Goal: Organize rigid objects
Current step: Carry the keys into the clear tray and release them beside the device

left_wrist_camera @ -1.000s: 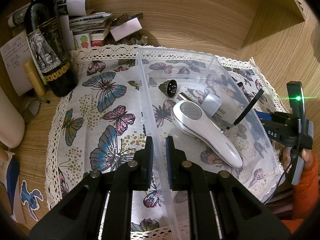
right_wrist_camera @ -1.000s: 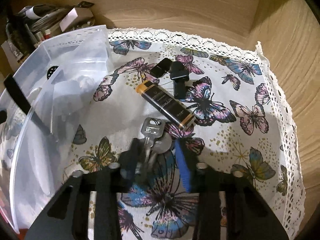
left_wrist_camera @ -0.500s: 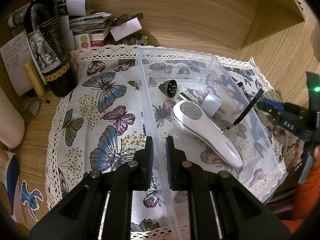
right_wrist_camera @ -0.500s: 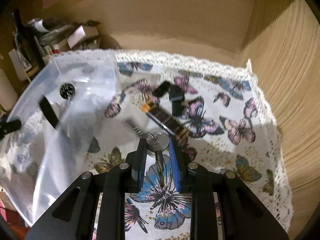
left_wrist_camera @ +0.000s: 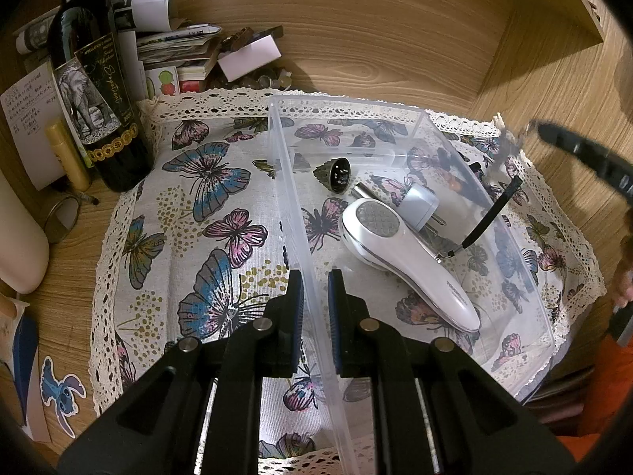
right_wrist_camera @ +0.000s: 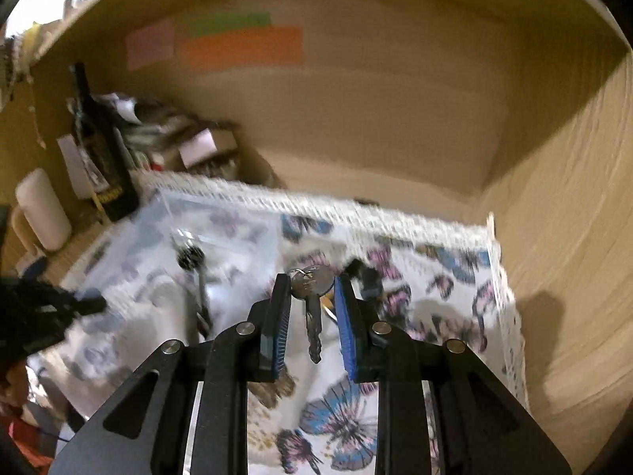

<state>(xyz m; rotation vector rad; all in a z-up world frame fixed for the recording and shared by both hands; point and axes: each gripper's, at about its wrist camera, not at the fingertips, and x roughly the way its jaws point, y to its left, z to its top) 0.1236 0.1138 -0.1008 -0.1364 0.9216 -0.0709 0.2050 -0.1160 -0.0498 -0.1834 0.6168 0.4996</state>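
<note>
On the left, the left gripper (left_wrist_camera: 315, 293) clamps the bin (left_wrist_camera: 290, 198) wall; a shaver (left_wrist_camera: 399, 253), plug (left_wrist_camera: 419, 206) and cone (left_wrist_camera: 336, 172) already lie inside. Rightward, the right gripper (right_wrist_camera: 310, 297) pinches a key (right_wrist_camera: 312, 297) aloft, not yet binned.

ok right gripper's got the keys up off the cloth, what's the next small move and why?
Probably carry the keys left over the clear bin before releasing. The right gripper holds them above the butterfly cloth, short of the bin, while the left gripper grips the bin's near wall.
</note>
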